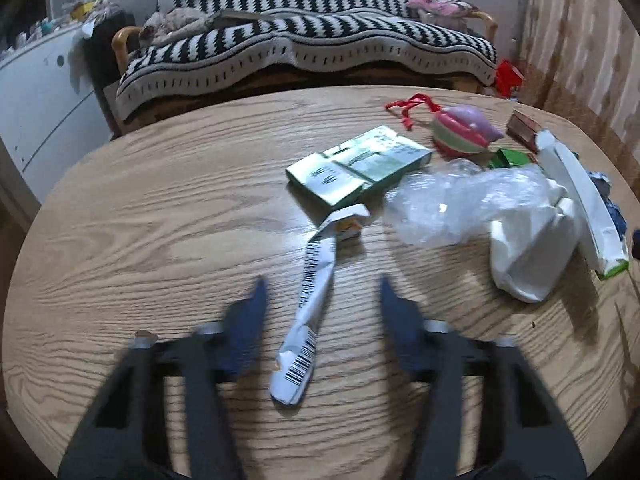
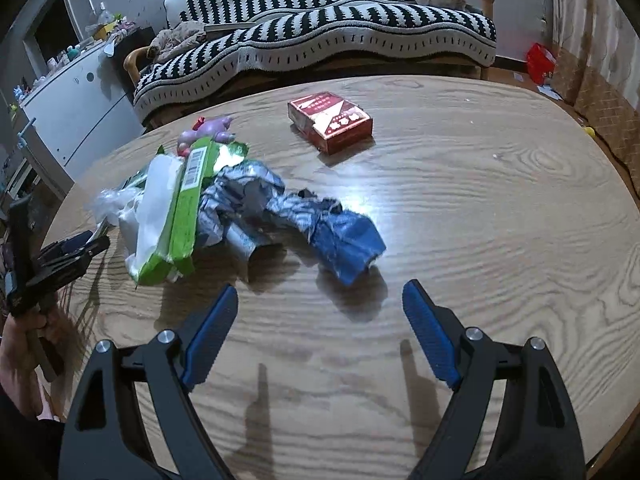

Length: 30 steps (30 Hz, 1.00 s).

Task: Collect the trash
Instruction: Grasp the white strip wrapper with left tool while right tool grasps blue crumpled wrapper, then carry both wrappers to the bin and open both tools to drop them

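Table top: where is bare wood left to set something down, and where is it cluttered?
Bare: the table right of the red box and blue wrapper; also left of the green box and twisted wrapper. Crowded: clear plastic, white bag, green packet.

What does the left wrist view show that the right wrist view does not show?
Only the left wrist view shows the twisted white wrapper with a barcode lying between the open fingers of the left claw, the flat green box behind it, and the red ribbon.

Only the right wrist view shows the whole red box, the crumpled blue wrapper, and the open, empty right claw.

Both share the wooden table, the green and white pack, the clear plastic, the pink toy and the striped sofa.
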### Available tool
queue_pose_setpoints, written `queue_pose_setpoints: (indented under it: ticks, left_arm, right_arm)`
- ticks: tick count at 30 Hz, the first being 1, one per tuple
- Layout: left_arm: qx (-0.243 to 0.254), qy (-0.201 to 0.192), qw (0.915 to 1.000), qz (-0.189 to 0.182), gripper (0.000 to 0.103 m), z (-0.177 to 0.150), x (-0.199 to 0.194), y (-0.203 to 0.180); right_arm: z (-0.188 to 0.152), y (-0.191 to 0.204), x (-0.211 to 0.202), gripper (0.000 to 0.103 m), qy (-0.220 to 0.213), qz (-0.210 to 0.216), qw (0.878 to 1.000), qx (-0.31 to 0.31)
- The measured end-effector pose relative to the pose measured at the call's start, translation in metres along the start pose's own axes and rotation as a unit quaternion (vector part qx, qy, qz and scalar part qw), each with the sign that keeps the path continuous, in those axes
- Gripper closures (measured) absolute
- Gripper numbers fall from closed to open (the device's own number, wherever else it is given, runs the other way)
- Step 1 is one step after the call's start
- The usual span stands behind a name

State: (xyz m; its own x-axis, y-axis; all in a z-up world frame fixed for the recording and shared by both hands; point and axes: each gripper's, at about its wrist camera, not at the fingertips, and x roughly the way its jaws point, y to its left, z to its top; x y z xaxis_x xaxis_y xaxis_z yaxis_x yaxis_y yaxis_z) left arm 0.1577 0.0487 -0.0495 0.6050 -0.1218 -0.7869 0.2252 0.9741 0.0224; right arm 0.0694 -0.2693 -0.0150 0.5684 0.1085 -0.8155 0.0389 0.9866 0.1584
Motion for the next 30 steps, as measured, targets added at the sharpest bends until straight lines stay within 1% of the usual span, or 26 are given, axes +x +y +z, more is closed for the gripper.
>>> queue_pose_setpoints:
  ticks: [1,2,5,9,11,14,15,16,18,20,21,24,26,30]
  left_arm:
    - [0.0,-0.002,1.0,0.001,0.087,0.0,-0.001,0.0]
    - [-0.005,-0.002,1.0,0.001,0.092,-0.001,-0.001,0.002]
    - [-0.017,-0.003,0.9998,-0.005,0.094,-0.003,-0.004,0.006]
    - [-0.02,-0.003,0.9998,0.002,0.094,-0.005,-0.005,0.004]
    - [-0.022,-0.001,0.9998,0.0,0.094,-0.004,-0.005,0.004]
    - [-0.033,0.003,0.9994,-0.004,0.094,-0.006,-0.007,0.005]
    - [-0.035,0.005,0.9994,-0.004,0.094,-0.006,-0.008,0.006]
    - [-0.037,0.005,0.9993,-0.004,0.094,-0.006,-0.009,0.007]
    - [-0.044,0.001,0.999,-0.004,0.094,-0.006,-0.015,0.007]
    - [-0.051,-0.004,0.9987,-0.006,0.094,-0.003,-0.021,0.008]
    - [-0.054,-0.009,0.9985,-0.007,0.094,-0.002,-0.026,0.007]
    - [-0.056,-0.023,0.9981,-0.014,0.094,0.003,-0.039,-0.002]
    - [-0.051,-0.03,0.998,-0.021,0.094,0.006,-0.046,-0.013]
    - [-0.025,-0.045,0.9979,-0.038,0.094,0.012,-0.065,-0.05]
  right_arm:
    - [0.003,-0.001,0.001,0.021,-0.002,-0.003,1.0,-0.003]
    - [0.006,-0.002,0.004,0.021,-0.003,-0.006,1.0,-0.006]
    - [0.014,-0.007,0.014,0.021,-0.005,-0.016,1.0,-0.01]
    - [0.022,-0.013,0.033,0.022,0.005,-0.016,1.0,-0.001]
    - [0.024,-0.012,0.039,0.026,0.004,-0.02,1.0,-0.007]
    - [0.028,-0.01,0.044,0.04,-0.001,-0.012,1.0,-0.013]
    - [0.028,-0.009,0.044,0.061,-0.001,-0.01,1.0,-0.016]
    - [0.027,-0.008,0.044,0.077,0.001,-0.007,1.0,-0.019]
    - [0.026,-0.008,0.042,0.079,0.005,-0.005,1.0,-0.021]
    - [0.023,-0.009,0.032,0.08,-0.005,-0.019,0.999,-0.027]
    - [0.022,-0.011,0.026,0.08,-0.008,-0.025,0.999,-0.024]
    - [0.019,-0.024,0.009,0.08,-0.018,-0.029,0.999,-0.003]
    - [0.014,-0.035,-0.004,0.08,-0.025,-0.04,0.999,0.007]
    - [0.0,-0.062,-0.032,0.08,-0.039,-0.058,0.997,0.027]
